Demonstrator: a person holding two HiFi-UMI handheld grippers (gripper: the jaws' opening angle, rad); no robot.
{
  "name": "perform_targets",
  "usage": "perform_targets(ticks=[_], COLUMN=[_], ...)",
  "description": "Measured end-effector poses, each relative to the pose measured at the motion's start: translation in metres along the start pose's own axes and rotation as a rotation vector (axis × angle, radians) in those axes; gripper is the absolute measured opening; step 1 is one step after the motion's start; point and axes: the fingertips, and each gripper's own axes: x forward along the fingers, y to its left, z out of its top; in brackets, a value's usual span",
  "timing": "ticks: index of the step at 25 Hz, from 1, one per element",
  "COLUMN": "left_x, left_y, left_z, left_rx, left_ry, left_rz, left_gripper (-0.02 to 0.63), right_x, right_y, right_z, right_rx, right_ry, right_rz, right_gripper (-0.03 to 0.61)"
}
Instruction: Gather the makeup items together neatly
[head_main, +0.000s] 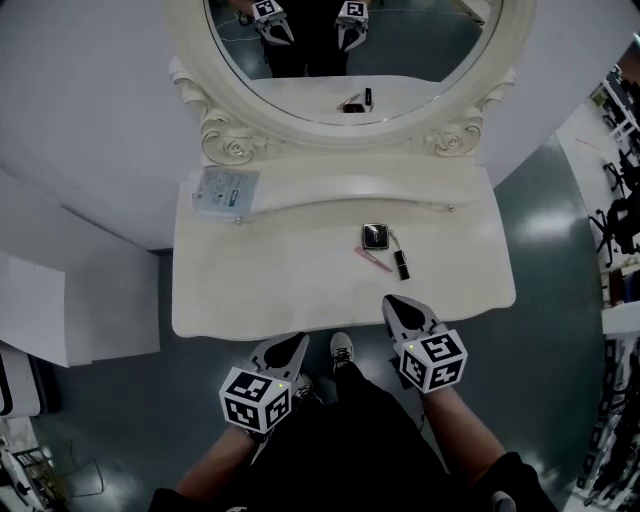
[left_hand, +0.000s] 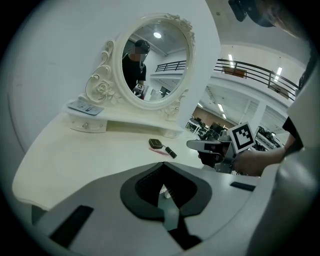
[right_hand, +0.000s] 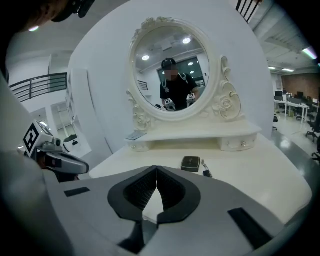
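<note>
1. The grey left gripper (head_main: 296, 342) and right gripper (head_main: 394, 303) are held at the near edge of a cream dressing table (head_main: 250, 285). Both jaw pairs are pressed together, with nothing between.
2. A black square compact (head_main: 375, 237), black lipstick tube (head_main: 401, 266) and thin pink pencil (head_main: 374, 259) are clustered mid-table, just beyond the right gripper.

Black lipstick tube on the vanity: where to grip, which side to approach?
Grip the black lipstick tube mid-body, across its narrow width, coming from above with the nearer right gripper. It lies flat, long axis roughly away from the person, so both long sides are exposed. The pink pencil lies close on its left; the shut jaws must open first.
</note>
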Motion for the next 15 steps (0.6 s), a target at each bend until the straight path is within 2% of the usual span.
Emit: perform_targets(ticks=[4,10,11,13,15], left_x=[0.016,0.038,0.04,0.046,0.05], left_y=[-0.001,-0.002,-0.001,0.0,0.004], left_z=[0.0,0.011,0.012,0.015,0.017], left_rx=[-0.012,-0.016,-0.018,-0.026,-0.034], left_ry=[0.017,0.028,0.03,0.032,0.032], left_rz=[0.015,0.051,0.058,0.074,0.094], left_gripper=[0.008,0.008,0.008,0.008,0.008], right_x=[0.019,0.049,0.054,0.065,0.075], right_y=[-0.028,-0.054,-0.058,-0.064,-0.07], right_z=[-0.008,-0.013,-0.016,-0.022,-0.028], right_rx=[-0.004,-0.047,-0.07,-0.12,-0.172], right_ry=[0.053,0.12,0.143,0.2,0.253], right_rz=[-0.023,0.0,0.004,0.011,0.013], right_gripper=[0.031,0.034,0.044,0.124,0.126])
